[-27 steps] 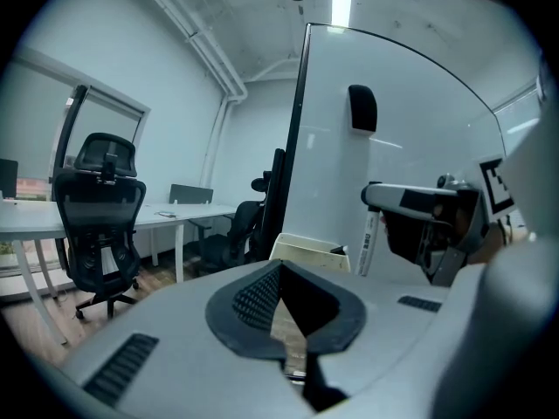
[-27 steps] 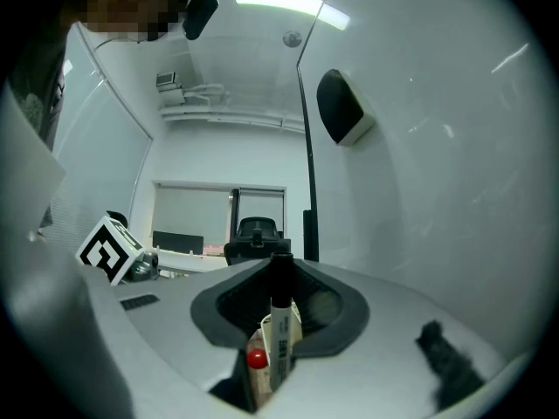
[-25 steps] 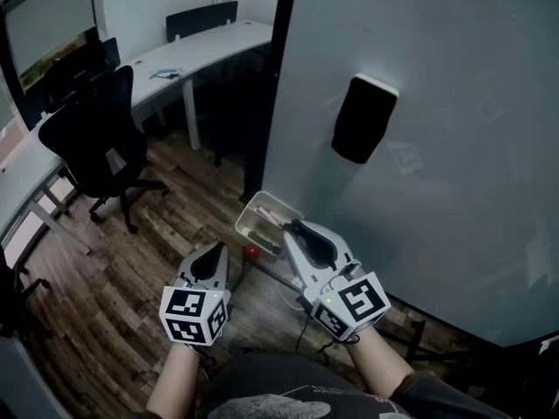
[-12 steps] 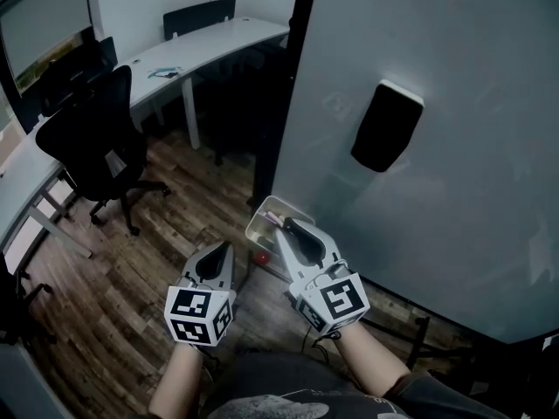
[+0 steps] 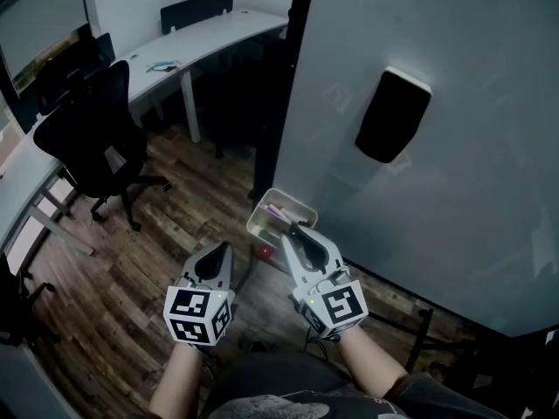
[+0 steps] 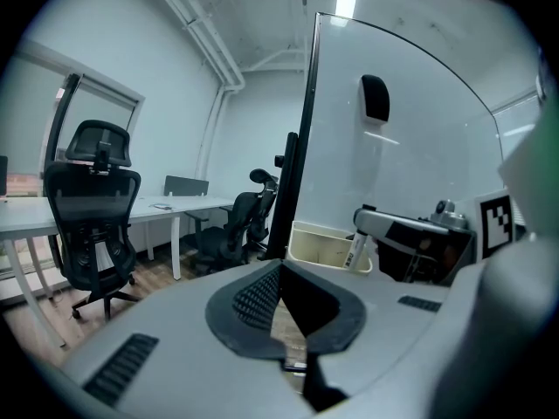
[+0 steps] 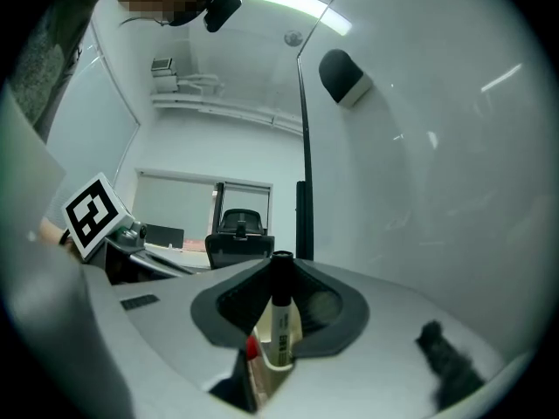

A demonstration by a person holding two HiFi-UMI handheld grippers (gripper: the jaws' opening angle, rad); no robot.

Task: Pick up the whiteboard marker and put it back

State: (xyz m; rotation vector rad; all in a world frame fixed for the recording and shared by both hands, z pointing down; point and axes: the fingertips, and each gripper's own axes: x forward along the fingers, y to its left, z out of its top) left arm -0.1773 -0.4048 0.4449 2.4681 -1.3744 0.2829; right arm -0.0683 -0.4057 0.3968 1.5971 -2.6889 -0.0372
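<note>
My right gripper (image 7: 280, 265) is shut on a white whiteboard marker (image 7: 280, 326) with a black cap, held upright between the jaws. In the head view this right gripper (image 5: 298, 229) points at the near edge of a cream tray (image 5: 261, 214) fixed to the foot of the whiteboard (image 5: 454, 208). A pinkish pen (image 5: 277, 210) lies in that tray. From the left gripper view, the marker (image 6: 357, 250) stands just in front of the tray (image 6: 316, 245). My left gripper (image 5: 219, 248) hangs lower left of the tray, shut and empty, its jaws (image 6: 281, 274) meeting at the tip.
A black eraser (image 5: 392, 116) sticks to the whiteboard above the tray. A small red thing (image 5: 265, 251) lies under the tray. A black office chair (image 5: 90, 138) and a white desk (image 5: 205, 36) stand to the left on the wooden floor (image 5: 131, 269).
My right gripper has moved forward with the marker, closer to the tray's edge. The left gripper has stayed about where it was.
</note>
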